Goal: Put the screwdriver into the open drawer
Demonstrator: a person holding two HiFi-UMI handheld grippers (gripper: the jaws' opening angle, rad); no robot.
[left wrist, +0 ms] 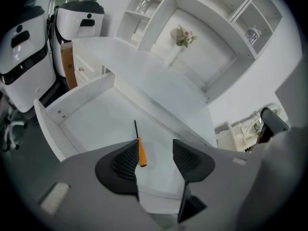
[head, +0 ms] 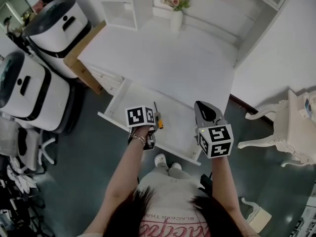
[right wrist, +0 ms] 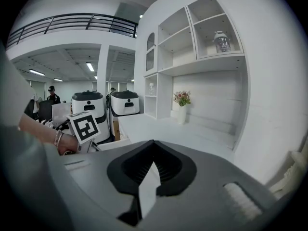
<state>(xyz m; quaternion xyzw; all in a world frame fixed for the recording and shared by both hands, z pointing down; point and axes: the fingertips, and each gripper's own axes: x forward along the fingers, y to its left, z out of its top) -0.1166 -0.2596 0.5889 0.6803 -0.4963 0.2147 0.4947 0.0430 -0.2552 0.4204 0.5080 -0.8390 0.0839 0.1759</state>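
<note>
The screwdriver [head: 158, 118], with an orange handle and a thin dark shaft, lies flat on the floor of the open white drawer [head: 180, 130]. In the left gripper view the screwdriver [left wrist: 141, 153] shows just past the left pad, down on the floor of the drawer [left wrist: 72, 102]. My left gripper [head: 149, 130] hangs above it, and in its own view that gripper [left wrist: 154, 153] stands open with nothing between the pads. My right gripper [head: 205, 111] hovers over the drawer's right end, and its own view shows it [right wrist: 153, 163] shut and empty.
The white desk top [head: 168, 63] lies behind the drawer, with a vase of flowers [head: 175, 19] and shelves at the back. Two white machines [head: 29, 90] stand to the left. An ornate white chair [head: 291, 132] is at the right.
</note>
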